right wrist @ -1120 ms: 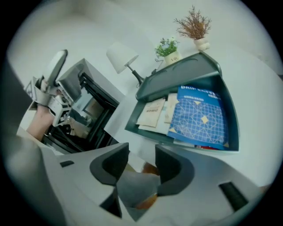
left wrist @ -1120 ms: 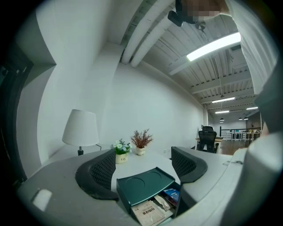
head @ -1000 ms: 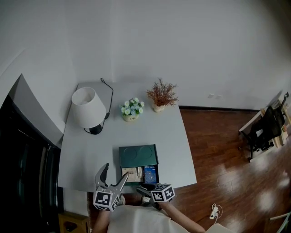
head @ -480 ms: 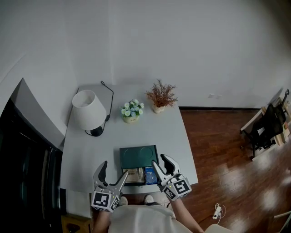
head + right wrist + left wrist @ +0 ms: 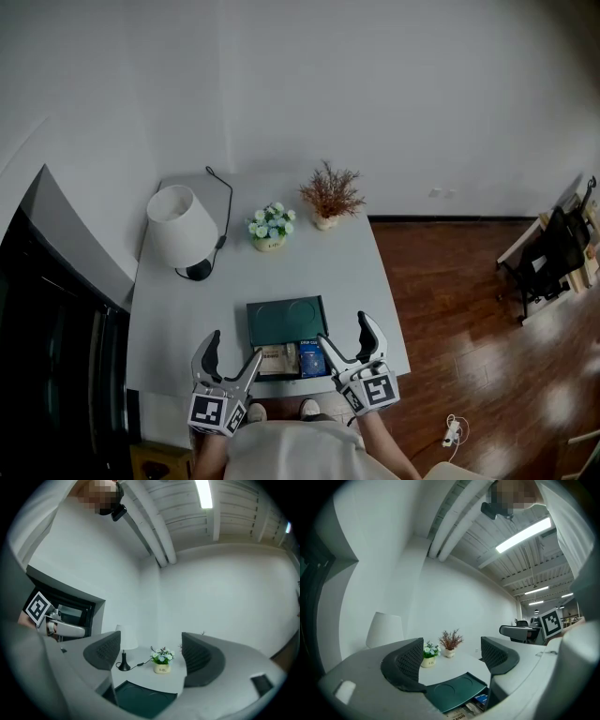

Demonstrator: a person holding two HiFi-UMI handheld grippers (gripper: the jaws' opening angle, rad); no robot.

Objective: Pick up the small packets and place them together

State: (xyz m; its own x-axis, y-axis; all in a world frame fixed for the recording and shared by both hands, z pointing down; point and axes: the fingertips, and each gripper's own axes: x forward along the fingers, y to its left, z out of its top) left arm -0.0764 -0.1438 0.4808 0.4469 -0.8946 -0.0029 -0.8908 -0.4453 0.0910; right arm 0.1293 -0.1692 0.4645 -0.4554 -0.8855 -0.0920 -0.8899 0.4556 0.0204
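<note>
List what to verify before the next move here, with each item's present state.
1. Left tongs open, nothing between them: ok.
2. Right tongs have just been opening, nothing between them: ok.
3. Beige packet and blue packet in view, side by side by the green tray: ok.
4. Packets touching each other: cannot tell.
5. Lamp and flower pot stand behind the packets, out of the way: ok.
</note>
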